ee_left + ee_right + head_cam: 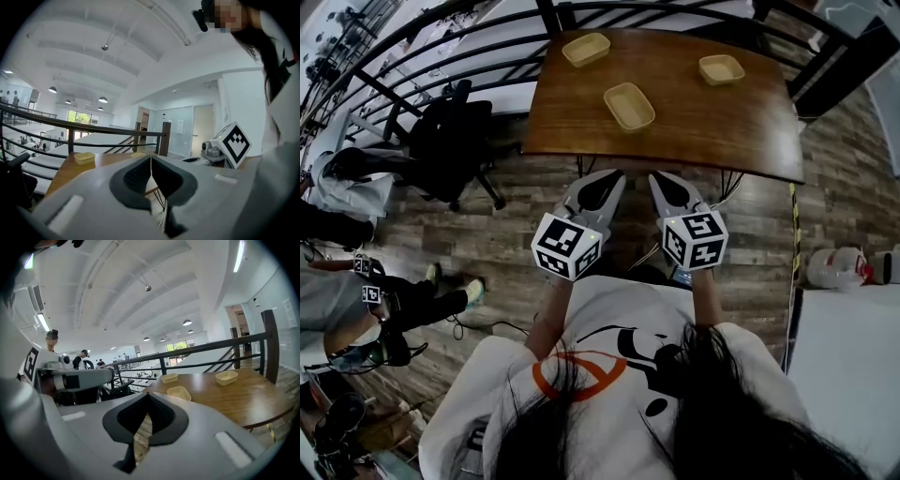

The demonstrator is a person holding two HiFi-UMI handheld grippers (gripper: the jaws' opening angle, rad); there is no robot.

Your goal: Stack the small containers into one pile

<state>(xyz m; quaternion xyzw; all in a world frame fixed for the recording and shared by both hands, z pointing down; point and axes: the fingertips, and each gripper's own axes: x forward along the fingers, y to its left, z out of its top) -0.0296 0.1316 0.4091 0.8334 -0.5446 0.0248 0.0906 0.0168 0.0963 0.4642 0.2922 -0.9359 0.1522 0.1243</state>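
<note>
Left gripper [614,176]: jaws pressed together, empty.
Right gripper [656,178]: jaws pressed together, empty.
Near container [629,106]: empty, mid-table [712,131].
Far-left container [586,49]: 11 o'clock, empty.
Far-right container [721,69]: 2 o'clock, empty; none stacked.
Pose: both side by side at 6 o'clock, short of the table edge, tips toward it.

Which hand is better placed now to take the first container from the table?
Probably the right. Both claws are shut, empty and short of the table. The right claw points almost straight at the nearest container; the left claw aims to one side of it.
</note>
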